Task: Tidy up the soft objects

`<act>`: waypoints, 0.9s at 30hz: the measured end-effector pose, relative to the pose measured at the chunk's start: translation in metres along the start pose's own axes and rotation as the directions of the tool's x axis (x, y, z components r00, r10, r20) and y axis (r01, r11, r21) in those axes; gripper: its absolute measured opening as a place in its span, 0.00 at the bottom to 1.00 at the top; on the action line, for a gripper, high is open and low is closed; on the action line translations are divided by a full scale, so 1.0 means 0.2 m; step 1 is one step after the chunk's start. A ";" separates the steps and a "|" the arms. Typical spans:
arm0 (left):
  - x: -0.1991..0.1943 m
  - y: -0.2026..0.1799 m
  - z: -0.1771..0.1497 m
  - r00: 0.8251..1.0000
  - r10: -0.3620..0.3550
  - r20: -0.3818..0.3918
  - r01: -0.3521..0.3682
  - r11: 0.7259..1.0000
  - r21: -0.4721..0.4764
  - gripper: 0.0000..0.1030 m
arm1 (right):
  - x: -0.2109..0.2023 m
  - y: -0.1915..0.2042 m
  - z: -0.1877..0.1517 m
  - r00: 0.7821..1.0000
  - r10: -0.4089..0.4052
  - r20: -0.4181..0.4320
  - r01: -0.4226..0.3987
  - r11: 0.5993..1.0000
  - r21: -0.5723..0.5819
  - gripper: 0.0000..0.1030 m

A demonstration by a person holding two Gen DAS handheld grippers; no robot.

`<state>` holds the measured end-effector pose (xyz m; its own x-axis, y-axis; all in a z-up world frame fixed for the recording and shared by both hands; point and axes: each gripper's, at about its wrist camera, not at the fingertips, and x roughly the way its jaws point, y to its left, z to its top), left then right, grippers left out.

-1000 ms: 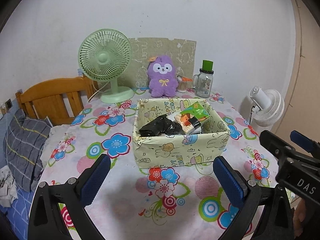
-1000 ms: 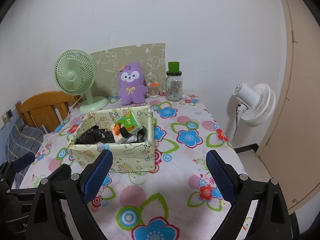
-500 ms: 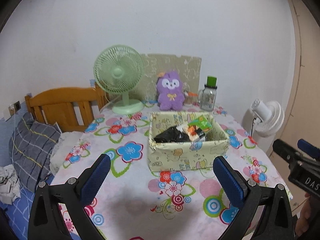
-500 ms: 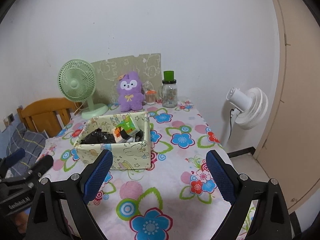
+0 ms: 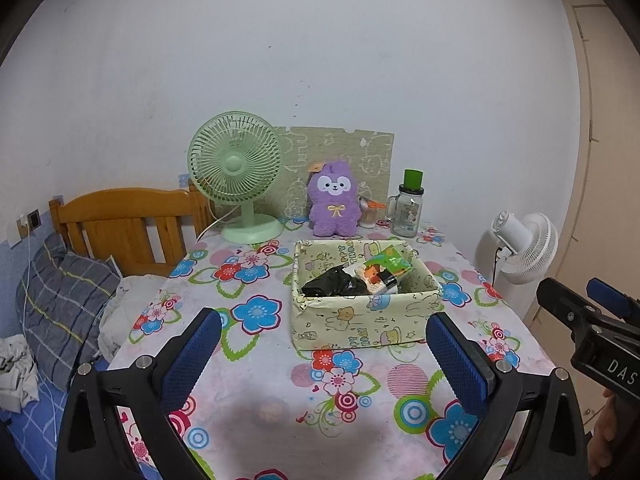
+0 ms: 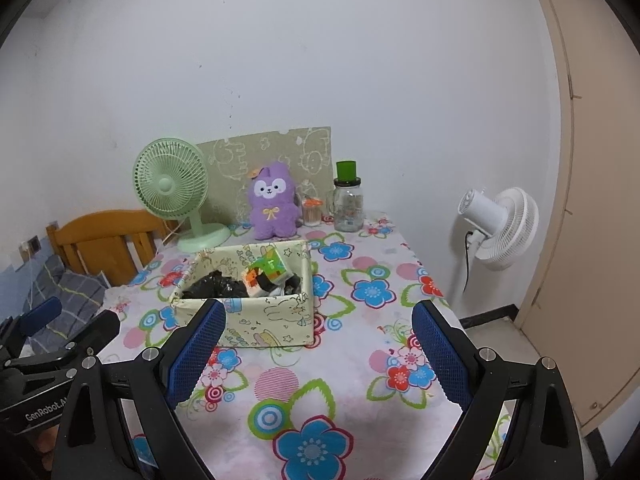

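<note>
- The left gripper [image 5: 322, 350] hovered over the near part of the desk [image 5: 280, 412] with its jaws spread wide and nothing between them.
- The right gripper [image 6: 318, 350] hung over the same flowered cloth, jaws likewise released and empty.
- Just beyond the left jaws, slightly toward the right finger, stood the fabric box [image 5: 362, 322], resting on the desk and apart from both blue pads [image 5: 192, 354].
- From the right wrist view the fabric box [image 6: 260, 320] sat ahead of the left finger, partly hidden behind its tip.
- Inside the box lay a black crumpled bag [image 5: 336, 283] toward the left wall and a green-and-orange packet [image 5: 380, 270] leaning against it on the right side.
- Farther ahead, at the back edge of the desk, a purple plush toy [image 5: 334, 204] sat upright against a patterned board [image 5: 340, 152].
- Left of the plush stood a green desk fan [image 5: 236, 172]; right of it, 1 glass jar with a green lid [image 5: 408, 208].
- Far out to the right of the jaws, off the desk, stood a white fan [image 5: 524, 248].
- Far to the left lay a checked pillow [image 5: 60, 304] on a bed with a wooden headboard [image 5: 120, 224].
</note>
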<state>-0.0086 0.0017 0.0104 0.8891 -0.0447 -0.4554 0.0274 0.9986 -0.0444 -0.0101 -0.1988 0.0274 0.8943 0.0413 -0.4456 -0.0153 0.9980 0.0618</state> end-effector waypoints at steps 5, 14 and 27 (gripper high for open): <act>0.01 -0.02 0.00 1.000 0.001 -0.005 -0.001 1.000 0.019 1.00 | 0.00 0.00 0.00 1.000 -0.002 -0.006 0.002 1.000 0.004 0.93; 0.03 -0.03 0.00 1.000 -0.010 -0.008 0.011 1.000 0.023 1.00 | 0.02 0.00 0.01 1.000 0.005 -0.006 -0.005 1.000 0.010 0.93; 0.07 0.02 0.01 0.999 -0.028 -0.015 0.028 0.999 -0.044 1.00 | 0.06 0.01 0.02 1.000 0.004 -0.016 -0.004 1.000 0.004 0.93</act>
<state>0.0053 0.0057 0.0052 0.8813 -0.0734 -0.4669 0.0321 0.9949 -0.0958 0.0020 -0.1962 0.0255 0.8871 0.0466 -0.4592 -0.0176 0.9976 0.0671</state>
